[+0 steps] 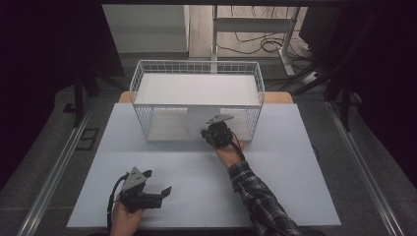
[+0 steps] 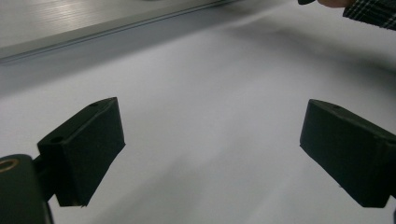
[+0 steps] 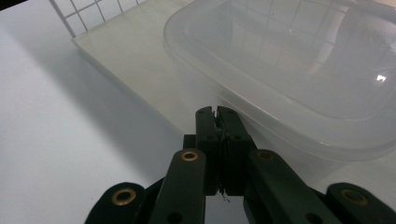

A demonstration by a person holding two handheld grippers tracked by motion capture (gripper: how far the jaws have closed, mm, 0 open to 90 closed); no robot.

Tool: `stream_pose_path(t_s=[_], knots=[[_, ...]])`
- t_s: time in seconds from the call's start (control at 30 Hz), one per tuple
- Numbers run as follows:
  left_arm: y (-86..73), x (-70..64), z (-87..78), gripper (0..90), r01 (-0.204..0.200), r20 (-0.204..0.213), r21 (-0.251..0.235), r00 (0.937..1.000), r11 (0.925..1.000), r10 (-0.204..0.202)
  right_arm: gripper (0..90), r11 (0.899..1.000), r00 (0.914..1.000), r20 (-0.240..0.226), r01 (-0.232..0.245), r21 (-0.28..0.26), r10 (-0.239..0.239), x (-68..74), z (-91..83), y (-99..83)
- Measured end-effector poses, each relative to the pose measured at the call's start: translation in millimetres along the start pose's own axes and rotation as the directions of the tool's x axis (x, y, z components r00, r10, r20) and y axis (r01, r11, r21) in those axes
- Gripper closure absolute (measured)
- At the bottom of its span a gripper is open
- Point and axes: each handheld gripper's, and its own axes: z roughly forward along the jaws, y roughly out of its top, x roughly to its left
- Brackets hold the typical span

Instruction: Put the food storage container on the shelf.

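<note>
tub (image 3: pixel 299 79) of clear plastic, low and rounded at the corners, at the open front of wire basket (image 1: pixel 147 83), partly past the basket's front edge. lies tilted in the right gripper view, rim (image 3: pixel 261 112) toward the camera, long axis running from lower right to upper left across that view. seen in the high view as a pale upright shape (image 1: pixel 196 123) just left of right gripper (image 1: pixel 216 133); exact lean hard to tell there.

basket white, rectangular, long side across the table, standing at the far middle with a pale flat board (image 1: pixel 196 88) across its top. table (image 1: pixel 275 187) covered in a smooth light grey-blue sheet, a strip of wood showing behind the basket. metal rails (image 1: pixel 54 172) along both sides on a dark carpeted floor; black curtains left and right; white stand legs and loose cables (image 1: pixel 255 44) on the floor beyond.

right gripper pressed fully together, jaws meeting at the tips with only a thin seam between, right against the tub's rim; whether a thin edge is pinched between them cannot be told. hand and plaid sleeve (image 1: pixel 255 196) reaching forward from the bottom right.

left gripper (image 1: pixel 156 191) low at the near left of the table, well apart from basket and tub, jaws spread wide, pointing to the right over bare sheet, holding nothing. same wide gap in the left gripper view (image 2: pixel 212 144), plaid sleeve at the top right corner.
</note>
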Motion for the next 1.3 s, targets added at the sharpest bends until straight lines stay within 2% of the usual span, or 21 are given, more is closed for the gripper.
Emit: stream_pose_path(t_s=[0.17,0.43,0.8,1.13,1.3], knots=[[0.5,1.1,-1.0,6.0,0.024,0.012,0.005,0.9996,0.9997,-0.024,83.7,1.0,0.9999,-0.008,-0.009,-0.001,0.009,-1.1,-1.1,0.1],[1.3,0.5,-1.8,5.8,0.043,0.021,0.02,0.9989,0.9989,-0.043,65.8,1.0,0.9983,-0.053,-0.026,-0.012,0.025,5.2,-11.0,-1.8],[1.4,-1.2,-0.3,4.8,0.037,0.022,0.031,0.999,0.9988,-0.038,47.2,1.0,0.995,-0.099,0.013,-0.006,-0.014,17.7,-31.5,-10.3],[2.0,-0.8,-0.4,5.2,0.057,0.04,0.042,0.9975,0.9975,-0.058,33.9,0.999,0.9913,-0.12,0.051,-0.018,-0.053,27.2,-53.9,-18.2],[1.9,-0.9,0.0,5.2,0.062,0.049,0.046,0.9968,0.997,-0.064,27.8,0.999,0.9902,-0.13,0.048,-0.023,-0.05,29.3,-62.9,-26.0]])
